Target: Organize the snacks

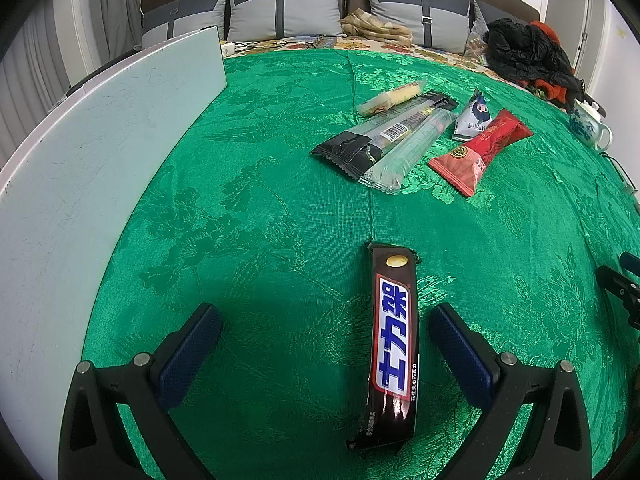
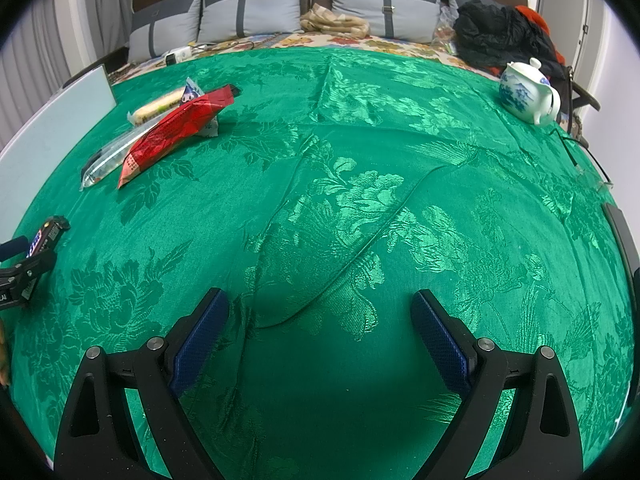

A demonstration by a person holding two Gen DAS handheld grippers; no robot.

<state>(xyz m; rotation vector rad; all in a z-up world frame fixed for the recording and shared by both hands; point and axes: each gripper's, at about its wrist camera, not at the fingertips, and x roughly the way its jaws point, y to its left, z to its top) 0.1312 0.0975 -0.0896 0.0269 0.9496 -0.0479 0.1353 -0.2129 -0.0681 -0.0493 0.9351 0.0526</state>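
A dark brown chocolate bar (image 1: pixel 394 344) with a blue-and-white label lies on the green tablecloth (image 1: pixel 280 208), between the fingers of my left gripper (image 1: pixel 325 312), nearer the right finger. That gripper is open and not touching it. Farther off lies a pile of snacks: a black packet (image 1: pixel 380 132), a clear packet (image 1: pixel 412 148), a red packet (image 1: pixel 480 148), a yellow wafer packet (image 1: pixel 392 98) and a small white-blue packet (image 1: pixel 474 114). My right gripper (image 2: pixel 320 300) is open and empty over bare cloth; the red packet (image 2: pixel 176 132) lies far to its left.
A pale board (image 1: pixel 100 152) lies along the table's left side. A white-and-blue teapot (image 2: pixel 528 92) stands at the far right. Behind the table are grey cushions (image 1: pixel 284 4) and a heap of black and red clothing (image 1: pixel 524 48). Cables lie at the right edge.
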